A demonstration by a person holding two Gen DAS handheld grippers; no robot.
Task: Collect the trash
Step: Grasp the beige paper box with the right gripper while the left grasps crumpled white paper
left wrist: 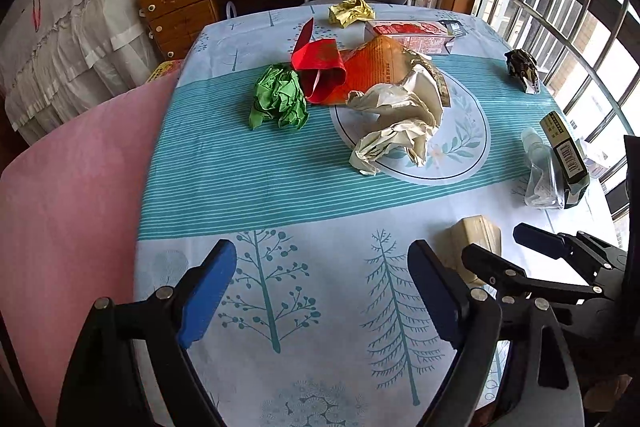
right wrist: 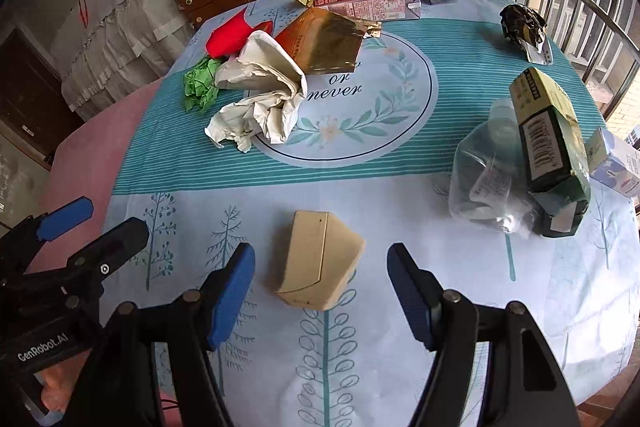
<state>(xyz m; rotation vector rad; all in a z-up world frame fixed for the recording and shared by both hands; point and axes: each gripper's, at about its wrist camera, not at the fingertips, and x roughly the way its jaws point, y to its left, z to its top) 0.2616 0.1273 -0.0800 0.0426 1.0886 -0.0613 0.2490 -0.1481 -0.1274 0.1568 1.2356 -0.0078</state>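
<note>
Step in hand: approach for the first pick. Your right gripper [right wrist: 320, 291] hangs over the near edge of the surface [right wrist: 400, 211], fingers spread wide and empty, with the small beige carton [right wrist: 320, 263] lying on the cloth between and just ahead of them. No contact yet. Your left gripper [left wrist: 320, 291] sits just beside it, fingers also wide, nothing between them but printed cloth.

Next move, as judged: lower the right gripper so the fingers straddle the carton's flat sides, then close. The carton is angled, so a slight wrist roll may be needed to meet it squarely.

Count of trash on the surface:
- crumpled paper balls: green [left wrist: 280, 99], yellow [left wrist: 351, 11], dark [left wrist: 522, 67], so three
- large cream crumpled sheet [left wrist: 400, 119]: one
- red folded strip [left wrist: 320, 71]: one
- orange-gold wrapper [right wrist: 324, 43]: one
- long red-printed carton [right wrist: 368, 3]: one
- green box [right wrist: 552, 147] leaning on a clear plastic bag [right wrist: 484, 179]: one each
- beige carton: one
</note>
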